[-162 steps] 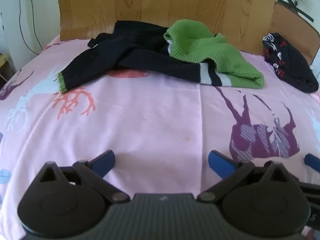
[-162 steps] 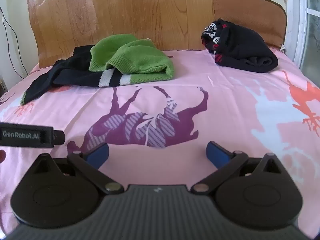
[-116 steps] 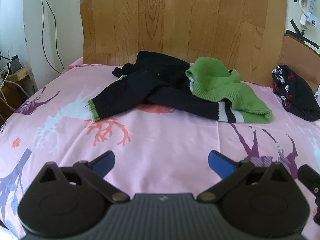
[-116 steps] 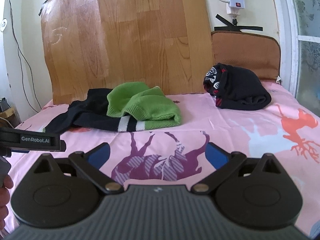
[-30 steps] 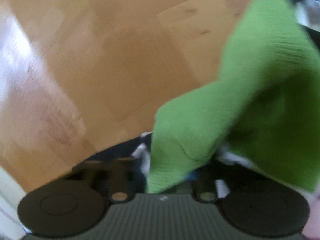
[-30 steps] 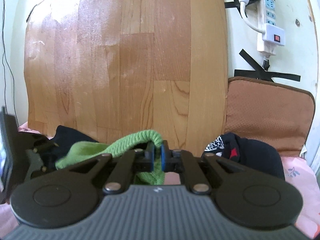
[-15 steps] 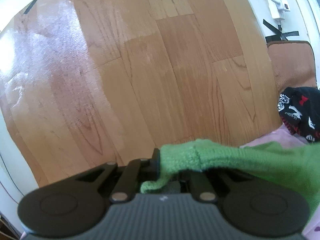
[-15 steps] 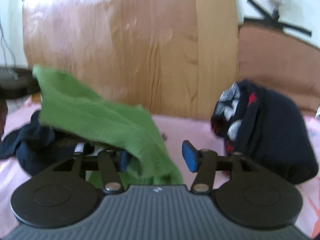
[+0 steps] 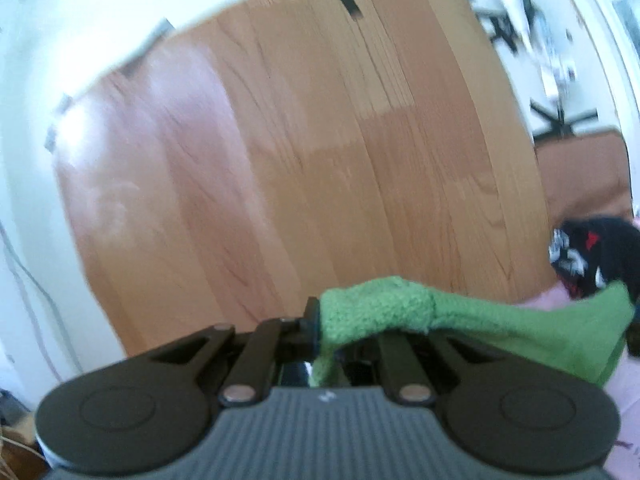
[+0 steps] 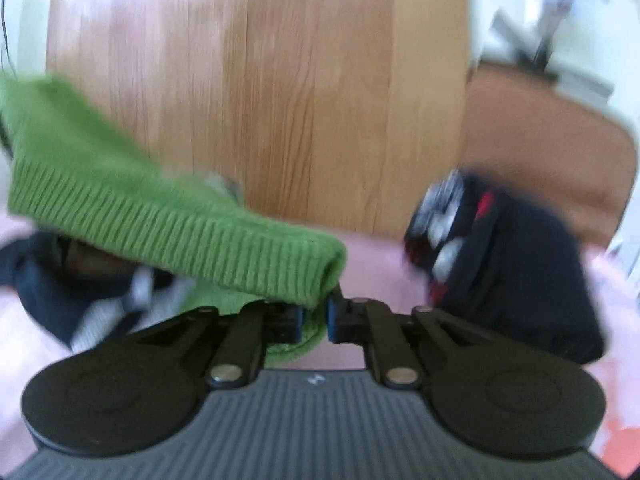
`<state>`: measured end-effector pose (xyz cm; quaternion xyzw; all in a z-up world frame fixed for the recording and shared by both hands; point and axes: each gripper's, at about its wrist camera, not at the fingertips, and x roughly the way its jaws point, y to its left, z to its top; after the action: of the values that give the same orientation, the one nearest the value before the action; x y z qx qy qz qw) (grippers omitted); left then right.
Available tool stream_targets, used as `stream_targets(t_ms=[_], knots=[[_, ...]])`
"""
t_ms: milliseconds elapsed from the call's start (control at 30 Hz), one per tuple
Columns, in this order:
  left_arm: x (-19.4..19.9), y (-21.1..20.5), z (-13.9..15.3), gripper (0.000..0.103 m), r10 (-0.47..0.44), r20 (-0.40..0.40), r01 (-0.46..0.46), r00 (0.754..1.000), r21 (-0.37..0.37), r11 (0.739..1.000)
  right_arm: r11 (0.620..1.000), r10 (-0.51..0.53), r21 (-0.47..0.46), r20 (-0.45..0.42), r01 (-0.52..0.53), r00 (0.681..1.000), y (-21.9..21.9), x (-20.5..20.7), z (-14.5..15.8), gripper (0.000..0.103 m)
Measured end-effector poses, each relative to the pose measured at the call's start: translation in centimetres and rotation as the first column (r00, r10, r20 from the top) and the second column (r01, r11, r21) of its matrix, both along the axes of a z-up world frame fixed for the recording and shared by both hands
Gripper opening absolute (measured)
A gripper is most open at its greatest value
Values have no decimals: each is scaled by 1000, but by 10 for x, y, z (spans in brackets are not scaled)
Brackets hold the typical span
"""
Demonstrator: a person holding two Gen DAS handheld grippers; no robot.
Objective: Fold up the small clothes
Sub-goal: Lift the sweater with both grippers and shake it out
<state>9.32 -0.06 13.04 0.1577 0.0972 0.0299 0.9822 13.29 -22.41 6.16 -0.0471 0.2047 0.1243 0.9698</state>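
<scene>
A green knitted sweater (image 9: 520, 328) with black and white-striped parts hangs lifted between both grippers. In the left wrist view my left gripper (image 9: 320, 320) is shut on a bunched green edge, and the cloth stretches away to the right. In the right wrist view my right gripper (image 10: 314, 316) has its jaws closing tight on the sweater's ribbed green hem (image 10: 180, 224), pinched between the blue pads (image 10: 297, 320). The sweater's black part (image 10: 40, 280) sags onto the bed at the lower left. Both views are blurred.
A second dark garment with a red and white pattern (image 10: 520, 280) lies on the pink bed sheet (image 10: 372, 256) at the right. A wooden board (image 9: 320, 160) and a brown cushion (image 10: 540, 140) stand against the wall behind. A power strip hangs on the wall.
The left gripper has risen with the green edge and the cloth now stretches out flat. The right gripper opened, dropped a little and shut again on the ribbed hem.
</scene>
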Motion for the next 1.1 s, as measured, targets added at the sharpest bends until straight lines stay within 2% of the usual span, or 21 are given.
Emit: stream_targets(t_ms=[133,267,467,600,667,733,800,833,933,1000,1033,1067,1100], knots=[[-56,13,44,7,22,106,-16,994,-56,998,999,-12,43,202,3,979,-1,-49,63,13],[-114,23,87,7,89,225,-66,970,-106,992,998,-4,61,380,-21,925,-2,-108,131,13],[-198,51,147,7,134,333,-51,933,-248,967,1000,23,5,551,-31,834,10,-178,214,13],[-230,65,170,7,135,397,-22,908,-276,961,998,45,-3,612,-55,790,6,-205,253,13],[-236,66,172,7,130,415,-13,901,-272,962,998,55,-17,627,-57,777,2,-202,262,13],[-234,67,169,7,122,407,-12,905,-263,965,998,63,-42,632,-47,772,3,-205,261,13],[-214,67,159,7,116,358,-21,926,-259,966,997,73,-66,620,-41,781,4,-196,252,13],[-202,68,152,7,117,328,-28,937,-263,964,997,74,-72,606,-38,792,5,-187,245,13],[-158,70,122,8,129,235,-62,963,-272,960,997,62,-62,504,-35,861,15,-140,213,13],[-116,72,87,11,159,141,-115,977,-280,953,997,41,-77,421,-9,906,31,-93,176,14],[-92,72,61,14,183,66,-160,981,-262,952,994,22,-111,370,21,929,42,-67,147,18],[-76,73,40,18,216,-11,-213,976,-236,948,987,-7,-153,298,55,955,53,-42,112,24],[-59,72,9,25,266,-121,-286,956,-196,938,981,-33,-180,212,72,977,58,-25,81,27]])
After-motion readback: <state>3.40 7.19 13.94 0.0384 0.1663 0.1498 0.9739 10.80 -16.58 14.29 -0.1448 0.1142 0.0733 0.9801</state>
